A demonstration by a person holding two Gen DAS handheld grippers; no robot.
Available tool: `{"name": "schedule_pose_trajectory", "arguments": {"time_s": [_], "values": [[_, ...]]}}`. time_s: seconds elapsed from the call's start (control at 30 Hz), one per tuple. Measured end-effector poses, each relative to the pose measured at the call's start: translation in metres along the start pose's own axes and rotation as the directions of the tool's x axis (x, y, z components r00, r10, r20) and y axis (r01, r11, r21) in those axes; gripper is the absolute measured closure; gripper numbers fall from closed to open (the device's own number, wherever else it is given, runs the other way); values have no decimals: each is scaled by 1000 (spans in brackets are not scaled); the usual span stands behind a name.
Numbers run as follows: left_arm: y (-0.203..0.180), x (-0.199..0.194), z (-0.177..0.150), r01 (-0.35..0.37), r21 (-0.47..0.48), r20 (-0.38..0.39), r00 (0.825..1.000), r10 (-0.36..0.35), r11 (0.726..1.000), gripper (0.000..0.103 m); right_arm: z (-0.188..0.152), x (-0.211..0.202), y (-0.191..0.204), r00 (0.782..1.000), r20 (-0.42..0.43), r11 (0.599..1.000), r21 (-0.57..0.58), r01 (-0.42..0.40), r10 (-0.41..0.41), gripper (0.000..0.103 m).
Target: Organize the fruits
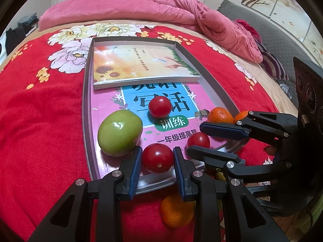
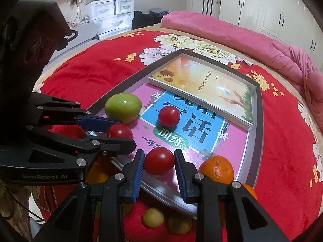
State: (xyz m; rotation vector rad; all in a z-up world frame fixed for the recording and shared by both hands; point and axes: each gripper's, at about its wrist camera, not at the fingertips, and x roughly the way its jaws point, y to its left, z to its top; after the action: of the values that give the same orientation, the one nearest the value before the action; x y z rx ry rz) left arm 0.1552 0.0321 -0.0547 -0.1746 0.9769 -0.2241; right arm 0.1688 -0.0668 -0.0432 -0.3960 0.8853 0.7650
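A shallow grey tray [image 1: 86, 100] [image 2: 260, 109] lies on the red floral bedspread with two books inside as its floor. My left gripper [image 1: 157, 149] [image 2: 126, 133] is shut on a red tomato [image 1: 157, 159] [image 2: 119, 131] at the tray's near edge. My right gripper [image 2: 159, 152] [image 1: 196, 138] is shut on a second red tomato [image 2: 159, 162] [image 1: 198, 140] beside it. A third tomato [image 1: 159, 106] [image 2: 169, 116] rests on the pink book, a large green fruit [image 1: 120, 133] [image 2: 123, 107] sits at the left, and an orange [image 1: 219, 116] [image 2: 217, 169] sits at the right corner.
A second orange [image 1: 241, 115] [image 2: 250, 190] lies at the tray's right rim. Outside the tray on the bedspread lie another orange [image 1: 176, 211] and two small yellow-green fruits [image 2: 153, 217]. A sunflower book [image 1: 141, 62] fills the tray's far half. A pink duvet [image 1: 212, 20] is heaped behind.
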Motion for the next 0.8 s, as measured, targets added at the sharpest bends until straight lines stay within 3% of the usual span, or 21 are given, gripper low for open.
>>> {"name": "schedule_pose_trajectory", "arguments": {"time_s": [0.23,0.4,0.8], "values": [[0,0,0,1,-1,-1,1000,-1,1000,71,-2,-5,1,1000,17,1000,9,1,-1,71],[0,0,0,1,-1,-1,1000,-1,1000,71,-5,-16,1,999,49,1000,14,8,-8,56],[2,-1,0,10,-15,4,1000,-10,1000,69,-9,-25,4,997,69,999,-1,36,-36,56]]}}
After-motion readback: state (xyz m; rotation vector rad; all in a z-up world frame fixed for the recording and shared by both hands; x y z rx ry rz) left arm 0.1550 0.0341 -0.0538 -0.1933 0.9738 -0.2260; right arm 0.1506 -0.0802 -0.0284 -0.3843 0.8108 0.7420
